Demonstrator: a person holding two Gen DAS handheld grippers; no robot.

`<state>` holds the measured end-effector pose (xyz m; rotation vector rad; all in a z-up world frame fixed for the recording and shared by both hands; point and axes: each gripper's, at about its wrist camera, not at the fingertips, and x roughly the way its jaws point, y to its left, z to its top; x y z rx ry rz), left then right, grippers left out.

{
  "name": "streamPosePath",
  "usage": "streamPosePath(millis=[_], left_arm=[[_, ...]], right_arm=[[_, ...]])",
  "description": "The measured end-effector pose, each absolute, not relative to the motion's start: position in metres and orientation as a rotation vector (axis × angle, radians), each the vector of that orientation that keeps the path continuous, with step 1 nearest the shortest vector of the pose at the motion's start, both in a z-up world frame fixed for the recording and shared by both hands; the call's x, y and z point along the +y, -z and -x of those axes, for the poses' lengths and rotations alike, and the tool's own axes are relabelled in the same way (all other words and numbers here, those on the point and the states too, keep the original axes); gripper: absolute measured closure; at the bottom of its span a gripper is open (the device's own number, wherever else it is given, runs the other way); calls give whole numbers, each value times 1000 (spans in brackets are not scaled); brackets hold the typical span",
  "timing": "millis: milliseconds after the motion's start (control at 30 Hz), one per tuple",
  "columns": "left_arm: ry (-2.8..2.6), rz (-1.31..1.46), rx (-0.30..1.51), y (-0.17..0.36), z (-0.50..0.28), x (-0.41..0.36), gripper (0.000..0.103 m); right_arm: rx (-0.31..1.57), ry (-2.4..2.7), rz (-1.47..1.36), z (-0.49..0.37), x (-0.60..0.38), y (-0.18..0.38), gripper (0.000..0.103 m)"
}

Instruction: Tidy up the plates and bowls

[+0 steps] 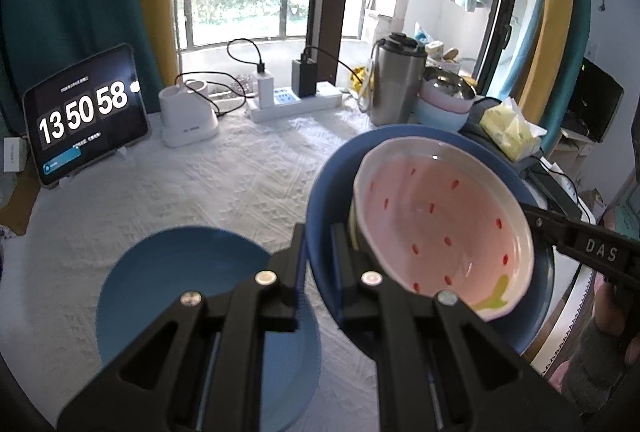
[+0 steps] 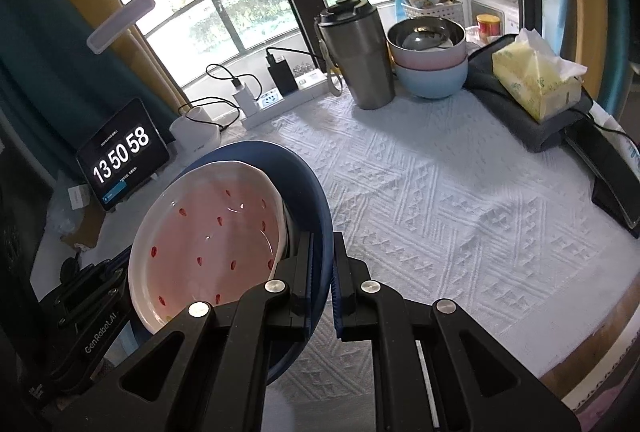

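Dark blue round plate [image 1: 536, 272], carrying a pink seed-dotted ceramic bowl [image 1: 440, 220], hangs tilted above your white textured tablecloth [image 2: 440, 191], its rim clamped on opposite sides by your left gripper [image 1: 318, 272] and right gripper [image 2: 322, 280], beside a light blue plate [image 1: 180, 272].

A pink strawberry-dotted bowl [image 1: 444, 228] sits tilted inside a dark blue plate [image 1: 328, 187], held off the desk; a light blue plate [image 1: 176, 272] lies flat at 7 o'clock.

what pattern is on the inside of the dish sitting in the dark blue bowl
Pink with scattered red seed-like spots and a white rim on the dish; clearest in the left wrist view.
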<state>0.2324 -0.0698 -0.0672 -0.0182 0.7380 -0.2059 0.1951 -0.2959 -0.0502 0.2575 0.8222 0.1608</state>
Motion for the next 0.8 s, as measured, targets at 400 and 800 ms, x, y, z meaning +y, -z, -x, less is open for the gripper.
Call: streamPosePath(millis=[400, 800], left_arm=[[178, 54, 713, 60, -218, -42, 94], [140, 97, 709, 61, -208, -5, 94]], right_arm=[[808, -191, -220, -189, -270, 39, 92], [812, -232, -179, -187, -232, 37, 92]])
